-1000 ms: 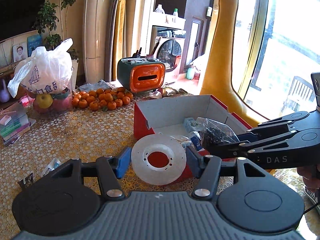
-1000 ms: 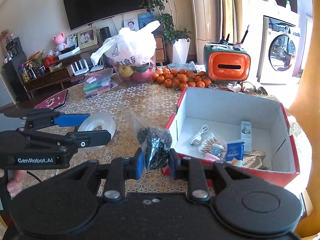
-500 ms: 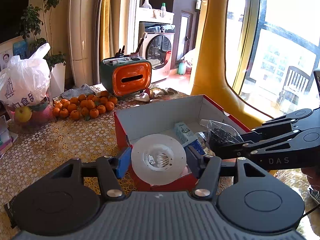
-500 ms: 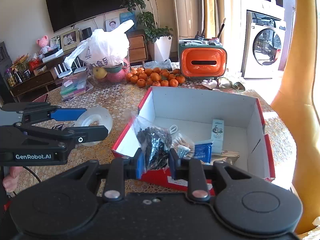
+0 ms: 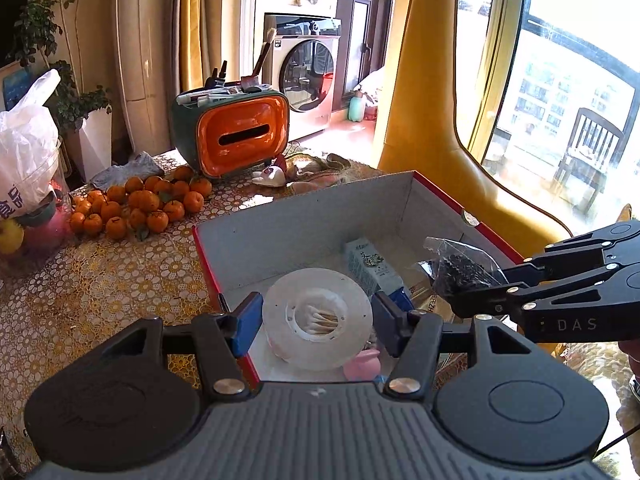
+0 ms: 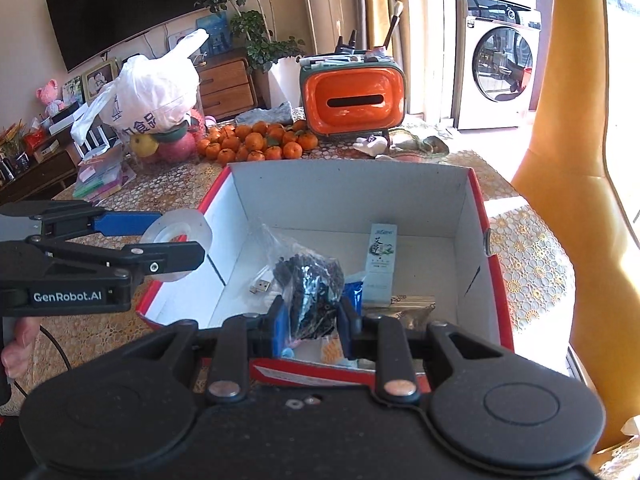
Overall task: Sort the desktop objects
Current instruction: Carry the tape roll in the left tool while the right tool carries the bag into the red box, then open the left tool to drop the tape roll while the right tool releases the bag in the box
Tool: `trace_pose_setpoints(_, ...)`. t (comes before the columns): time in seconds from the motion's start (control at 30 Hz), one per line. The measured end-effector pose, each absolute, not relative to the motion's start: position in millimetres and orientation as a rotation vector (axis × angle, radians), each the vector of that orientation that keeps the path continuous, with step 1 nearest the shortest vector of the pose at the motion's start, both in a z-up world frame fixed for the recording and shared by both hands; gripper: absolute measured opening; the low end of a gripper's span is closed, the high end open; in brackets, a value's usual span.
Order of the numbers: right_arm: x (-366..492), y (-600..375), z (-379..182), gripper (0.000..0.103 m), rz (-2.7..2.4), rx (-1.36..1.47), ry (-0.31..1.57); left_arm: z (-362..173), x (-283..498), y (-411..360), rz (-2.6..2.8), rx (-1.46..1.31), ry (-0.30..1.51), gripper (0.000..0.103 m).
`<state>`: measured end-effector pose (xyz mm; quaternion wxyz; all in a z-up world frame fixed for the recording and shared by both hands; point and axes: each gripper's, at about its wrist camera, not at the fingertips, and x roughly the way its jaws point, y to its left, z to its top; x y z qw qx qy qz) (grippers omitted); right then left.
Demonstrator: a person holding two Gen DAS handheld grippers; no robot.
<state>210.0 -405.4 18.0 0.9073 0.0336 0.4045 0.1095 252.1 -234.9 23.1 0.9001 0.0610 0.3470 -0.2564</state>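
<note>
We saw the desk [image 6: 532,248] under its gold lace cloth, and on it an open cardboard box [image 6: 352,196] with red outer walls and a pale inside. Behind the box stood an orange tissue holder [image 5: 236,138] with pens and brushes on top, a white plastic bag [image 6: 154,92] over some fruit, and a heap of mandarins [image 5: 138,204] between the two.

Our left gripper [image 5: 318,318] held a clear roll of tape [image 5: 318,316] flat-on, its jaws spread wide and closed on the roll's two edges. In the right wrist view the roll hung just above the box's left wall; in the left wrist view it sat over the box's near left corner, with cotton swabs showing through its hole.

Our right gripper [image 6: 312,316] had its jaws drawn close together, clamped on a small clear bag of dark bits [image 6: 310,280], held above the box's near edge.

Inside the box lay a slim green-and-white carton [image 6: 380,262], a blue sachet [image 6: 354,290] beside it, a small pink pot [image 5: 364,364] and a USB plug [image 6: 260,286].
</note>
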Motion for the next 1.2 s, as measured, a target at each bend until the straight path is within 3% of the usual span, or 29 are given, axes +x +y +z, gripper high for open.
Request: trace_pose_setpoints(1.2,286,-435,-49,0.025,0.039,-0.005,0.996,-42,368,-308,-0.480,0.271,0.940,0.058)
